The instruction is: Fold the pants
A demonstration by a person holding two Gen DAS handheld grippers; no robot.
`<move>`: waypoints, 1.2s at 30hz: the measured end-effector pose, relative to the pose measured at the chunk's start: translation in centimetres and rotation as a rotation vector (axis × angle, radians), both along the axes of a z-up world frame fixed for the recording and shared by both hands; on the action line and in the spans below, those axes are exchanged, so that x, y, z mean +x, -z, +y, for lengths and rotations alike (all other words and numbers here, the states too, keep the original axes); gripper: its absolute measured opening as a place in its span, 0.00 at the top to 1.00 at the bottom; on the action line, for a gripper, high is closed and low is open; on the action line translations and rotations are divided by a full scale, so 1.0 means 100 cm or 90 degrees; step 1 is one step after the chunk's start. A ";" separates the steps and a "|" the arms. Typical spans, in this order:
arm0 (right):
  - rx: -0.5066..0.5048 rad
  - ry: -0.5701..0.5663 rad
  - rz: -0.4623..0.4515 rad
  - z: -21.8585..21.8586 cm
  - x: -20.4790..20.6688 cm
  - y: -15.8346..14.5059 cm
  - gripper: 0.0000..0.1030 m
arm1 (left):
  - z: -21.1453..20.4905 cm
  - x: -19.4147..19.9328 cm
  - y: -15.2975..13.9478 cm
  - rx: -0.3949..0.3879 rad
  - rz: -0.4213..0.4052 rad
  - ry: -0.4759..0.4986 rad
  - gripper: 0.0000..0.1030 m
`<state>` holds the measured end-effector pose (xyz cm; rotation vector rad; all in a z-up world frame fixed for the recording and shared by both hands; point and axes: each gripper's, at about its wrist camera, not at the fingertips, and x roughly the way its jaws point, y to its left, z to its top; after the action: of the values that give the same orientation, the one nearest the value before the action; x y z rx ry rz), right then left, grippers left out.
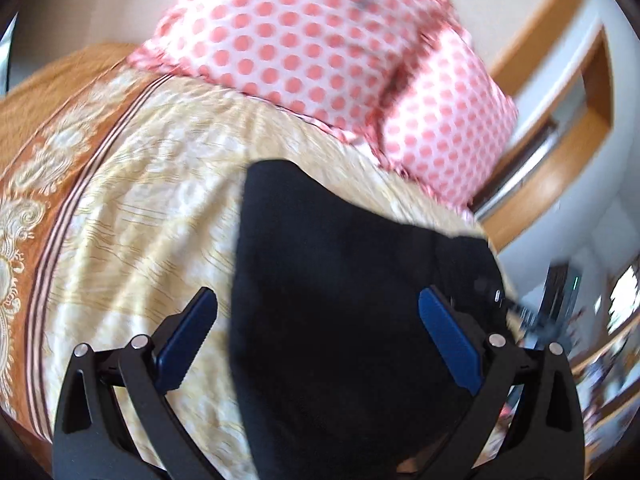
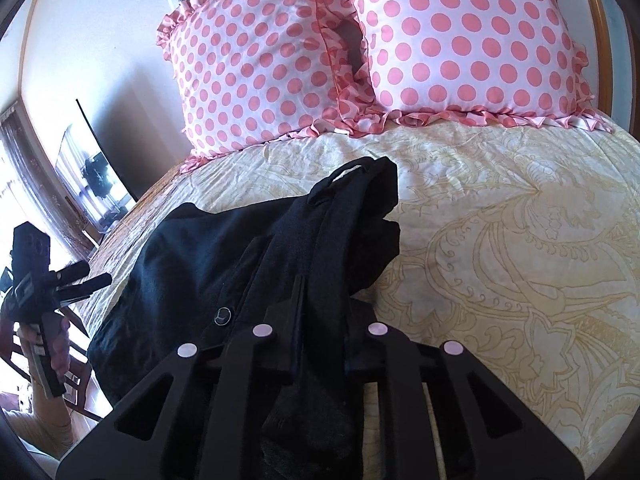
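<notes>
One pair of black pants (image 2: 256, 248), two polka-dot pillows (image 2: 256, 80); right gripper (image 2: 324, 320) pinches the pants, left gripper (image 1: 316, 320) spread wide, empty.

Matt black cloth pants (image 2: 224, 248), glossy satin pillows (image 2: 460, 40), wrinkled printed cotton bedspread (image 2: 500, 220)

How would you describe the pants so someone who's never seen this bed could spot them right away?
Start at the two pink polka-dot pillows at the head of the bed, then come down the cream patterned bedspread. The pants lie bunched there, one fold clamped in the right gripper. They are the only dark, plain thing on the bed, black with one small round button.
</notes>
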<state>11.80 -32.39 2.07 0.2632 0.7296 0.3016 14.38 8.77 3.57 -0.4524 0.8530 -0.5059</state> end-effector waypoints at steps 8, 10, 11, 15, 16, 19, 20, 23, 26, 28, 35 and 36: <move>0.010 0.002 0.006 -0.004 0.002 0.004 0.86 | -0.003 0.052 0.017 -0.042 0.105 0.049 0.10; 0.012 0.002 0.006 -0.003 0.002 0.004 0.86 | -0.011 0.060 0.022 -0.032 0.122 0.061 0.13; 0.013 0.002 0.007 -0.004 0.002 0.005 0.86 | -0.014 0.060 0.025 -0.031 0.128 0.066 0.18; 0.019 0.004 0.010 -0.005 0.002 0.009 0.86 | -0.026 0.062 0.028 -0.014 0.128 0.078 0.26; 0.021 0.005 0.013 -0.006 0.003 0.010 0.86 | -0.029 0.062 0.028 -0.010 0.129 0.080 0.29; 0.026 0.006 0.027 -0.009 0.007 0.015 0.85 | -0.031 0.062 0.029 0.011 0.127 0.065 0.47; 0.030 0.006 0.033 -0.010 0.009 0.017 0.85 | -0.031 0.062 0.029 0.021 0.125 0.062 0.53; 0.058 0.008 0.055 -0.016 0.015 0.023 0.83 | -0.029 0.061 0.030 0.042 0.119 0.052 0.72; 0.070 0.003 0.042 -0.016 0.012 0.023 0.85 | -0.029 0.058 0.028 0.052 0.096 0.048 0.91; 0.075 0.004 0.027 -0.015 0.007 0.017 0.88 | -0.032 0.053 0.021 0.068 0.067 0.047 0.94; 0.118 -0.018 -0.019 -0.014 0.010 -0.011 0.89 | -0.038 0.049 -0.013 0.063 -0.007 0.056 0.95; 0.118 -0.019 -0.020 -0.014 0.013 -0.013 0.89 | -0.039 0.050 -0.016 0.063 -0.013 0.055 0.96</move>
<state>13.14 -33.75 3.35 0.4230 0.6756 0.4025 19.41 4.85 5.15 -0.3198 0.8759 -0.5446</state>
